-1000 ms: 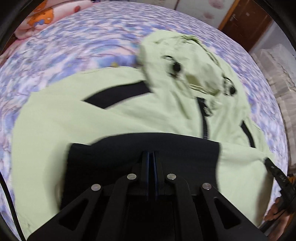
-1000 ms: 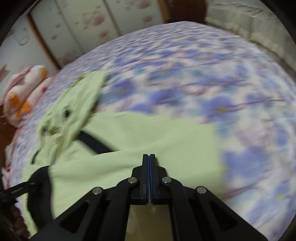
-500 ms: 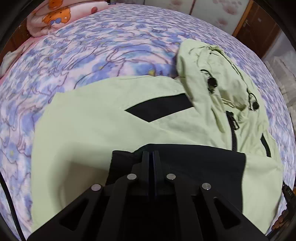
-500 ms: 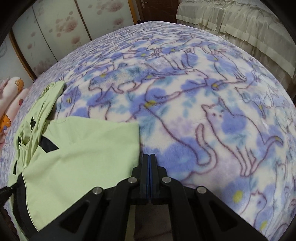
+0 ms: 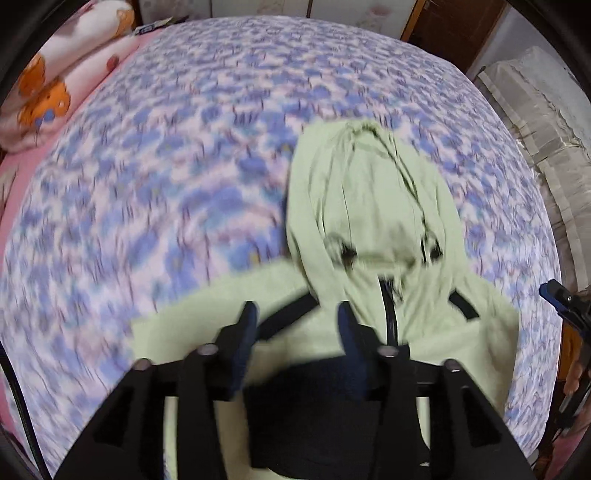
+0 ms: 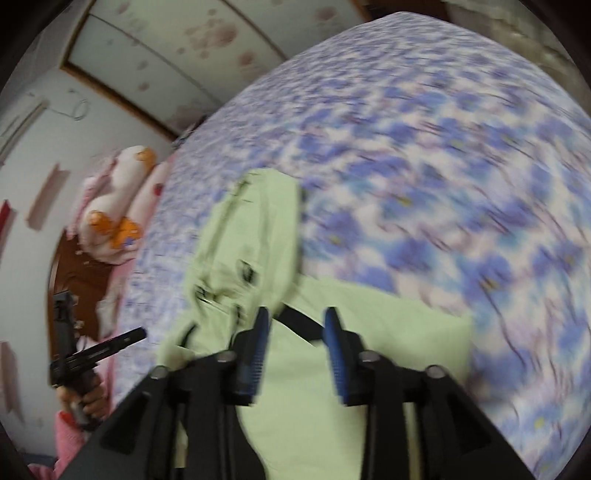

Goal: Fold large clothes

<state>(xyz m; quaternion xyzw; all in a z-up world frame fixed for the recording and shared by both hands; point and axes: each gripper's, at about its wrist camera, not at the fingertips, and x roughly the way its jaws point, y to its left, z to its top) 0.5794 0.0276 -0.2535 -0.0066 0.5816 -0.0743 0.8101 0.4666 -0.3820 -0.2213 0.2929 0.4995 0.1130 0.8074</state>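
Note:
A pale green hooded jacket [image 5: 373, 221] with black trim and a black hem panel [image 5: 321, 413] lies folded on the bed, hood pointing away. It also shows in the right wrist view [image 6: 369, 332]. My left gripper [image 5: 295, 317] is open and empty, raised over the jacket's folded body near the zip. My right gripper [image 6: 295, 325] is open and empty above the jacket's folded right side. The other gripper shows at the edge of each view [image 5: 565, 299] [image 6: 92, 350]. Both views are motion-blurred.
The bed has a blue and white patterned blanket [image 5: 184, 147]. A pink pillow with orange print [image 5: 48, 92] lies at the bed's far left. A stack of pale bedding [image 5: 535, 103] and a brown door [image 5: 454, 29] stand at the right. Wardrobe panels [image 6: 177, 48] stand behind.
Both grippers were shut on the jacket's fabric; now both are open and have lifted away. The jacket lies narrower, with its sides folded in.

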